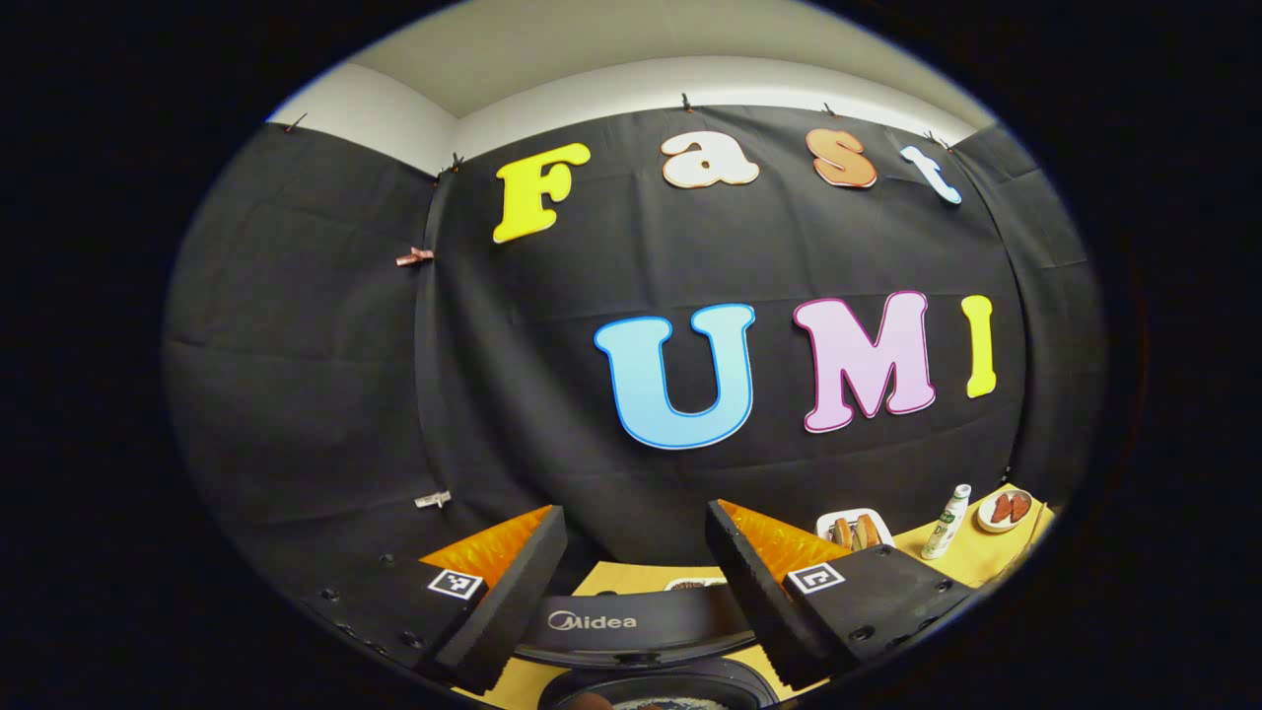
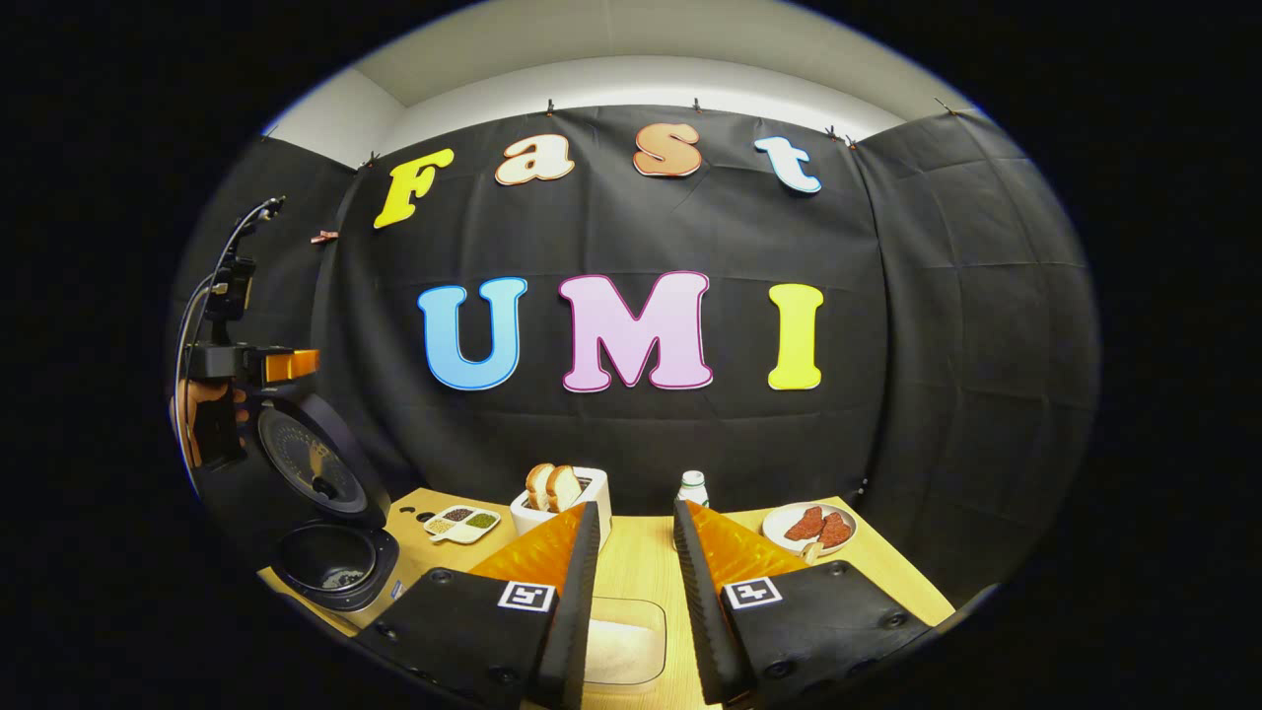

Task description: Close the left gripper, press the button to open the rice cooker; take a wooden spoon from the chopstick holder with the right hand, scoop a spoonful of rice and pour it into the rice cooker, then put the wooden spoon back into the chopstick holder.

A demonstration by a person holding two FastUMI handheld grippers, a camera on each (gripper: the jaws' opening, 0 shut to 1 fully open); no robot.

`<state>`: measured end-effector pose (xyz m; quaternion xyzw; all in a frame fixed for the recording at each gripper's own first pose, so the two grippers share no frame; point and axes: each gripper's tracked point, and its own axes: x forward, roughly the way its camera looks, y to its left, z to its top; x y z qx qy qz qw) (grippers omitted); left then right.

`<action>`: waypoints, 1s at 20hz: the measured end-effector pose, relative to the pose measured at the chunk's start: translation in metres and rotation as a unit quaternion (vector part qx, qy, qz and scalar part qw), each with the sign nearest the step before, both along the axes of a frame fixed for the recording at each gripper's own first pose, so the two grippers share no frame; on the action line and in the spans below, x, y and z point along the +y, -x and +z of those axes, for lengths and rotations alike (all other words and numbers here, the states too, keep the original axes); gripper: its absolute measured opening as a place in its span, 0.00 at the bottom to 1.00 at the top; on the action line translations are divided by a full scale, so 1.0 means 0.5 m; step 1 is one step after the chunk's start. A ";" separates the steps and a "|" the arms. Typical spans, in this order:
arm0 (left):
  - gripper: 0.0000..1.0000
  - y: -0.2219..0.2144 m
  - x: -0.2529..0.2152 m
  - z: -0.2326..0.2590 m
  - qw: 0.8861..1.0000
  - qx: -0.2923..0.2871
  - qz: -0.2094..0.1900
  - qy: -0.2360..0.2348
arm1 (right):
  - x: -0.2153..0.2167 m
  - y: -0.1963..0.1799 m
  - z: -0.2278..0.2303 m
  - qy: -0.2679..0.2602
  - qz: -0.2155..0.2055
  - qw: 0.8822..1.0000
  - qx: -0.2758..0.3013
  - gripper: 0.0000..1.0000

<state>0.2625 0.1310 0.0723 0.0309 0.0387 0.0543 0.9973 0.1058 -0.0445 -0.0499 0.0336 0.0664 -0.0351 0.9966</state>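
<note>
Below the lens in the left gripper view, we see the left gripper [image 1: 636, 557] with its two fingers spread wide and nothing held between them. Beneath and between the fingers stands the rice cooker [image 1: 631, 631], its raised lid facing us and the rim of its pot at the bottom edge. The yellow table [image 1: 971, 557] runs to the right. On it we note a white dish with bread [image 1: 854, 531], a small white bottle [image 1: 947, 523] standing upright, and a plate of red meat slices [image 1: 1006, 509] near the far right corner.

Along the bottom of the right gripper view, we see the right gripper [image 2: 636, 567], likewise open wide and empty. Between its fingers, on the table, lies a clear container of rice [image 2: 623, 646]. At the left edge the rice cooker stands with its lid [image 2: 314, 463] swung up and the dark inner pot [image 2: 330, 564] exposed. Above the lid, a hand [image 2: 202, 414] holds the left gripper; we cannot tell its opening from this angle. Beside the cooker sits a divided dish of grains [image 2: 463, 523]. A white toaster with two bread slices [image 2: 560, 498] stands behind the left finger. The bottle stands behind the right finger, with the meat plate just to its right.
</note>
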 end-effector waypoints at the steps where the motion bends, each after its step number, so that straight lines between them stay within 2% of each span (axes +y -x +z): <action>1: 0.96 -0.003 0.002 -0.019 1.000 0.016 0.002 0.006 | 0.002 -0.001 0.002 0.000 0.001 1.000 0.000 0.48; 3: 0.96 -0.001 0.009 -0.042 0.999 0.035 0.011 0.017 | 0.004 0.000 0.007 0.001 0.002 1.000 -0.005 0.48; 4: 1.00 0.003 0.007 -0.037 0.999 0.030 0.015 0.018 | 0.002 0.002 0.011 0.005 0.002 1.000 -0.011 0.48; 6: 0.98 0.017 0.007 -0.046 0.999 0.042 0.022 0.018 | 0.001 0.002 0.005 0.012 0.003 1.000 -0.009 0.48; 11: 1.00 0.057 -0.005 -0.053 0.999 0.036 0.024 0.025 | 0.000 0.006 0.003 -0.001 -0.003 1.000 -0.008 0.48; 16: 1.00 0.148 -0.024 -0.094 0.999 0.030 0.031 0.024 | 0.005 0.017 0.006 0.000 0.009 1.000 -0.009 0.48; 20: 0.99 0.221 -0.034 -0.141 0.998 0.030 0.044 0.041 | 0.019 0.040 0.005 -0.002 0.016 1.000 -0.006 0.48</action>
